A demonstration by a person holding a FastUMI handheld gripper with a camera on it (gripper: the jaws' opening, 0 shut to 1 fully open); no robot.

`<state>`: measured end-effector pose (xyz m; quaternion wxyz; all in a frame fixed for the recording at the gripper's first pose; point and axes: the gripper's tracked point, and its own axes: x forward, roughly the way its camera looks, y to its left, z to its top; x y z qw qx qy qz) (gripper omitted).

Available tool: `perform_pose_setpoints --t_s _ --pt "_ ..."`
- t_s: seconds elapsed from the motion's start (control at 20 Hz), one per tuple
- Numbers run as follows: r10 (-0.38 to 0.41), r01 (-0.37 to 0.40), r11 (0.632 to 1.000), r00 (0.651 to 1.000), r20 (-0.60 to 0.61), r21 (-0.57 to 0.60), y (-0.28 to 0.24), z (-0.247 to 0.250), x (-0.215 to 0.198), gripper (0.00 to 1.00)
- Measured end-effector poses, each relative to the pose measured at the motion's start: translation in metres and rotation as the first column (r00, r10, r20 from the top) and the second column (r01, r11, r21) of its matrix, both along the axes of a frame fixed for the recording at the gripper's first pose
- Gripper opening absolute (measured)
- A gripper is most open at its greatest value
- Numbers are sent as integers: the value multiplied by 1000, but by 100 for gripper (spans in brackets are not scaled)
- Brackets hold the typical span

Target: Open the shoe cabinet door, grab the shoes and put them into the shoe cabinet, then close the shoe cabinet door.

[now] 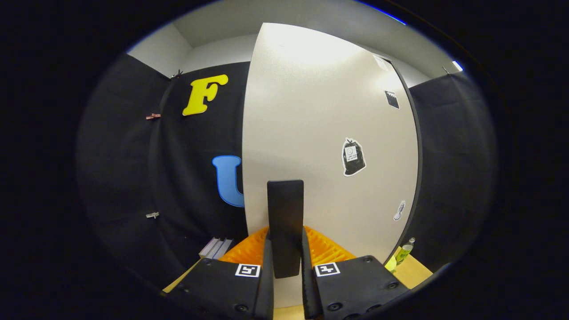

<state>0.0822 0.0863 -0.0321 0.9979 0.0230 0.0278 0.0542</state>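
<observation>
Clips (152,116) on the black wall cloth sit farthest off to the left of the fingers, with a small stack of flat grey pieces (215,248) lower down by the table (411,271). Next comes the cabinet door (320,133), pale and broad, standing swung out with its near edge facing the camera. A dark upright handle (285,222) rises between the fingers, and the gripper (286,266) is closed onto it, both fingers seeming to press its lower end, though the contact itself is hard to see. An orange ribbed thing (326,249) lies just behind the fingers, perhaps a rack. Stickers (353,156) mark the door further right, and a small bottle (404,251) stands beyond its far edge. By my judgement the door-opening is under way; fetching the shoes, stowing them and closing up all remain. The gripper points level and forward, straight at the door.
</observation>
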Motion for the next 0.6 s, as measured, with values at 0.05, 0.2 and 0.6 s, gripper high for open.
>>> perform_pose_setpoints --t_s 0.05,0.2,0.6 --pt "16 -16 1000 1000 -6 4 -3 -1 -8 30" --pt "52 -52 999 999 -9 -5 -15 0 -29 30" --pt "147 -147 989 989 -13 -4 -62 4 -79 29"
